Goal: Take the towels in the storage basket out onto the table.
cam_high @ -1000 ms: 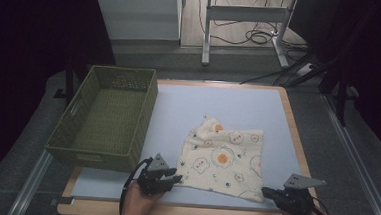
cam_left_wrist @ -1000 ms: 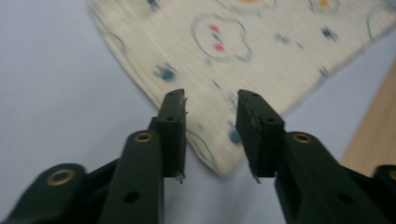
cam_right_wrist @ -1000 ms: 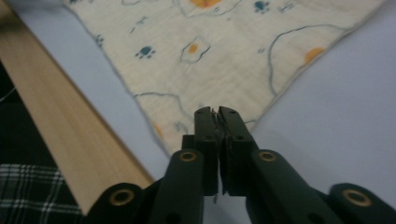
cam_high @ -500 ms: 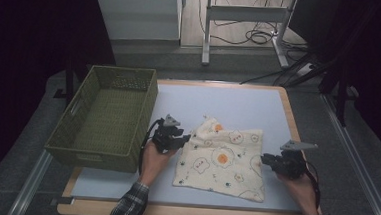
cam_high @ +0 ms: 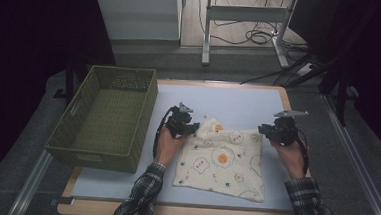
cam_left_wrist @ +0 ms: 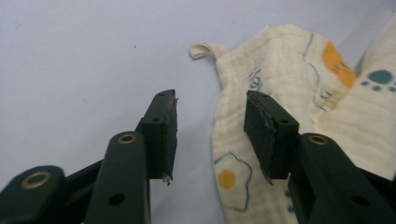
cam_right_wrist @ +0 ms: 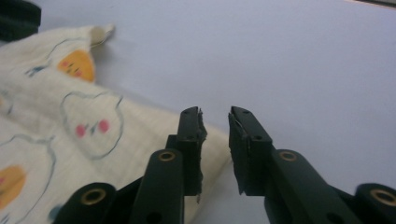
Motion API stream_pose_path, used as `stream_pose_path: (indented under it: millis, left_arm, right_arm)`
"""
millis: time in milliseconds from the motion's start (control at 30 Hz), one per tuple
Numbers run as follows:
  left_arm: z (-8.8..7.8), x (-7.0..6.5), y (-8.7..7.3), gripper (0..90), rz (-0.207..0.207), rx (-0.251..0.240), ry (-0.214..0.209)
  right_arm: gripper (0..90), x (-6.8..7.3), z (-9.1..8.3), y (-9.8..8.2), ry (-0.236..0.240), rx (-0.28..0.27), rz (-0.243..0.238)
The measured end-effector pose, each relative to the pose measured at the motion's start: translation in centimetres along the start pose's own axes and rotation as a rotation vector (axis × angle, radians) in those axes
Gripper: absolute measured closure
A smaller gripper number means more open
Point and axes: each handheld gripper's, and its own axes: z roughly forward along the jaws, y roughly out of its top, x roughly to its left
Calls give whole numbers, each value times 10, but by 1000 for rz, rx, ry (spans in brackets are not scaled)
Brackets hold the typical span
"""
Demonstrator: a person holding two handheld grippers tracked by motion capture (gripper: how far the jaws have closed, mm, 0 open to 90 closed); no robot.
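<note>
A cream cloth (cam_high: 223, 159) printed with fried eggs lies flat on the pale blue table (cam_high: 239, 100). My left gripper (cam_high: 193, 127) is at the cloth's far left corner, its jaws apart and just opening. In the left gripper view the cloth's edge (cam_left_wrist: 233, 135) lies between the open gripper (cam_left_wrist: 210, 133) jaws, unpressed, with a hanging loop (cam_left_wrist: 205, 49) beyond. My right gripper (cam_high: 263, 129) is at the far right corner. Its jaws have also just been opening; the right gripper (cam_right_wrist: 215, 140) view shows a narrow gap over the cloth corner (cam_right_wrist: 140, 135), gripping nothing.
A green woven basket (cam_high: 107, 117) stands on the table's left side, close to my left hand. Bare table surface stretches beyond the cloth to the far edge. Beyond the table are desk legs and cables on the floor (cam_high: 248, 36).
Both hands have moved from the table's front edge, along the cloth's sides, to its far corners. The cloth lies in much the same place.
</note>
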Motion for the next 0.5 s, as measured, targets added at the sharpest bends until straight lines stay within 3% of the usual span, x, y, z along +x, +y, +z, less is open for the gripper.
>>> stream_pose_path:
  millis: [167,267,300,367,400,500]
  left_arm:
    - [11,-4,0,480,0,4,-13]
    - [17,-8,-4,471,27,36,-2]
    - [18,-10,-6,471,42,27,2]
    - [17,-11,-8,547,29,16,-12]
    - [17,-12,-8,597,23,19,-17]
    - [16,-17,-8,850,28,24,-63]
  right_arm:
    - [665,-10,22,2,-28,48,25]
    - [649,-9,31,-6,-21,95,19]
    - [649,-8,33,-9,-14,111,13]
    - [667,-3,34,-15,-31,121,-17]
    - [730,0,32,-17,-31,121,-15]
    - [834,5,28,-19,-4,138,-28]
